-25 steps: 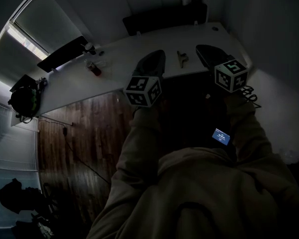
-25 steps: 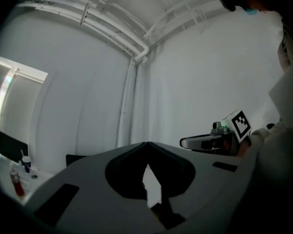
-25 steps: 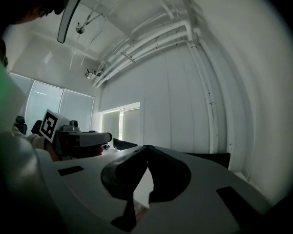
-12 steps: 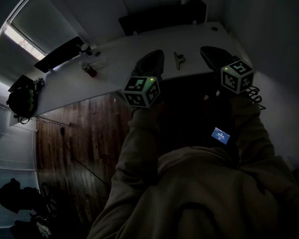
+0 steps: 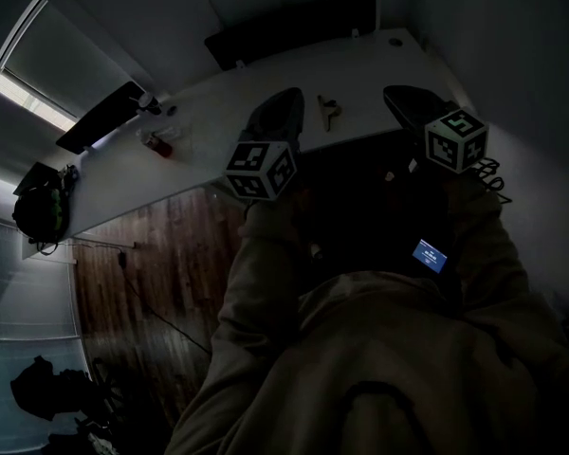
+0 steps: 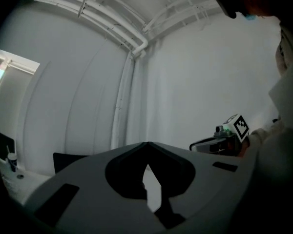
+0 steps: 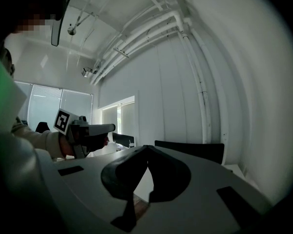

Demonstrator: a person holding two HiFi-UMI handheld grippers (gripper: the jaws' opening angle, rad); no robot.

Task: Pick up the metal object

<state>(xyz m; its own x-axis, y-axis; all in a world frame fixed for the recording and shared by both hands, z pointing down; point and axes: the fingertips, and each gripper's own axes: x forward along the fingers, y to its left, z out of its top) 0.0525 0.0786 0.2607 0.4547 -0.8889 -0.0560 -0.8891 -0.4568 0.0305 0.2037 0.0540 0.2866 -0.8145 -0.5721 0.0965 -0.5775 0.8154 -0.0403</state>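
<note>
In the head view the metal object [image 5: 327, 112], a small pale bracket-like piece, lies on the white table [image 5: 209, 102] near its front edge. My left gripper [image 5: 292, 96] hangs over the table edge just left of it. My right gripper [image 5: 391, 92] hangs a little further off to its right. Neither touches it. In the left gripper view the jaws meet at their tips [image 6: 146, 143] with nothing between them. The right gripper view shows the same, jaws closed and empty [image 7: 147, 147]. Each gripper view shows the other gripper [image 6: 219, 139] [image 7: 90, 129], but the metal object appears in neither.
A small red-and-clear bottle [image 5: 157, 142] stands on the left part of the table, beside a dark flat screen [image 5: 104, 117]. A black chair back [image 5: 284, 27] stands behind the table. A dark bag [image 5: 40, 205] sits at the table's left end. Wooden floor [image 5: 161, 254] lies below.
Both grippers have drifted a little along the table edge and slightly lower, and the head view has shifted with them. Their jaws stay closed. The metal object has not moved.
</note>
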